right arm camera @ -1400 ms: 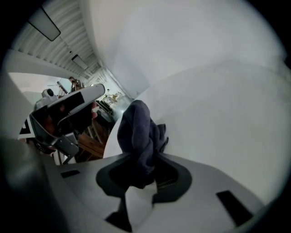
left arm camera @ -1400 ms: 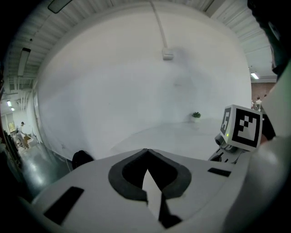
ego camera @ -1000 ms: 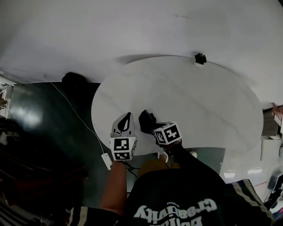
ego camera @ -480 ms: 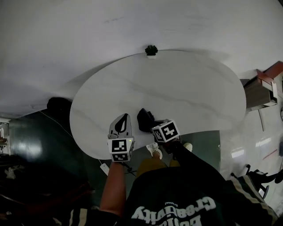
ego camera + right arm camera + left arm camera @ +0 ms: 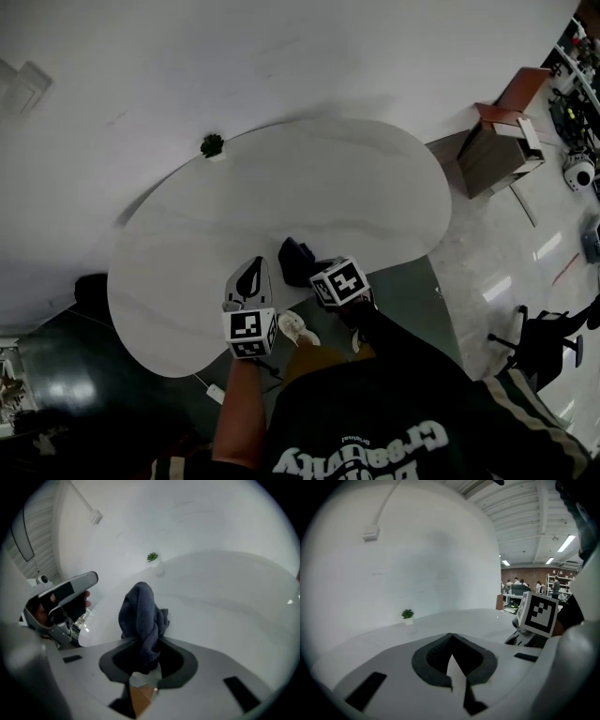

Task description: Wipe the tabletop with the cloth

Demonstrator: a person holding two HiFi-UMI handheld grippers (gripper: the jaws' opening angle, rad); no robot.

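Note:
A white oval tabletop [image 5: 309, 192] fills the middle of the head view. My right gripper [image 5: 314, 270] is at its near edge, shut on a dark blue cloth [image 5: 294, 262] that rests bunched on the table. In the right gripper view the cloth [image 5: 139, 613] rises out of the shut jaws of the right gripper [image 5: 145, 656]. My left gripper [image 5: 251, 274] lies just left of the cloth, over the table's near edge. The left gripper view shows my left gripper [image 5: 451, 639] with its jaws shut and nothing between them.
A small potted plant [image 5: 212, 144] stands at the table's far edge. A brown cabinet [image 5: 497, 141] sits to the right, and an office chair [image 5: 542, 342] on the floor nearer me. A white cable with an adapter [image 5: 216, 394] lies on the dark floor at left.
The head view has swung, so the plant slid from upper right to upper left. Both grippers stay at the table's near edge, the right still holding the cloth.

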